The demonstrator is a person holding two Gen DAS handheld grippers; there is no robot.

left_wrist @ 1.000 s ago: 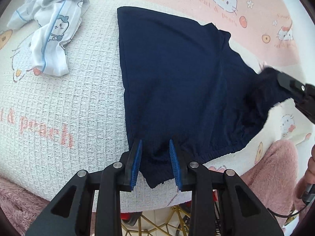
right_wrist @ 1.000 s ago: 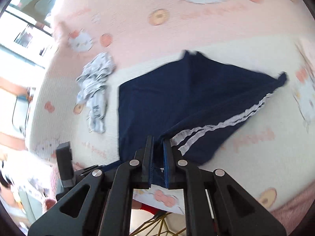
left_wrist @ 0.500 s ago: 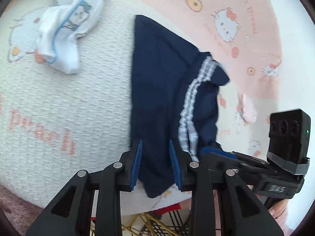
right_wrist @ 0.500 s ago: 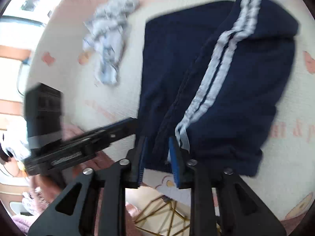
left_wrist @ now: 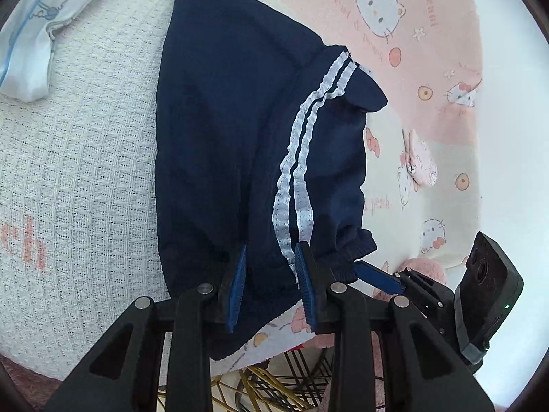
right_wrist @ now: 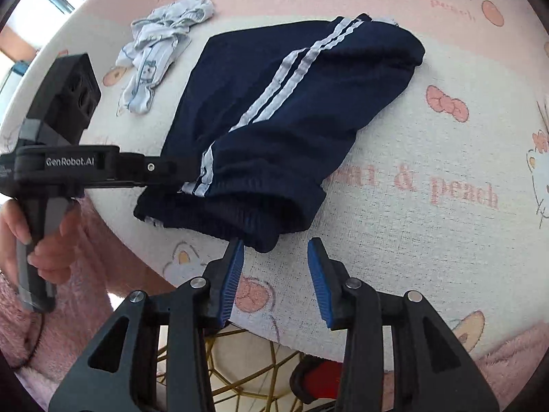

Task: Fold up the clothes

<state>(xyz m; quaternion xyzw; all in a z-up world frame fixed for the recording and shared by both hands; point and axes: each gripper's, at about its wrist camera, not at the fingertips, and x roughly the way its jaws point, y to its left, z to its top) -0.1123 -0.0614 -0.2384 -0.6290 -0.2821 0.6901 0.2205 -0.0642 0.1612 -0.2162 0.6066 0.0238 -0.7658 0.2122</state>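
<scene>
Navy shorts [right_wrist: 281,110]: lay folded on the towel [right_wrist: 411,158].
Left gripper [left_wrist: 271,274]: clamped on the waistband.
Right gripper [right_wrist: 276,274]: jaws opening, nothing between.

Both views sit on the hand-held grippers and look steeply down along their fingers at a blanket-covered table [left_wrist: 85,171], close above its near edge. The left wrist view hangs right over the navy shorts [left_wrist: 223,137], which fill its middle; the right gripper [left_wrist: 377,276] enters low on its right. The right wrist view faces the same shorts [right_wrist: 291,113] from slightly farther off, with the left gripper [right_wrist: 185,168] at its left edge. Both share the shorts and a pale crumpled garment [right_wrist: 161,51]
</scene>
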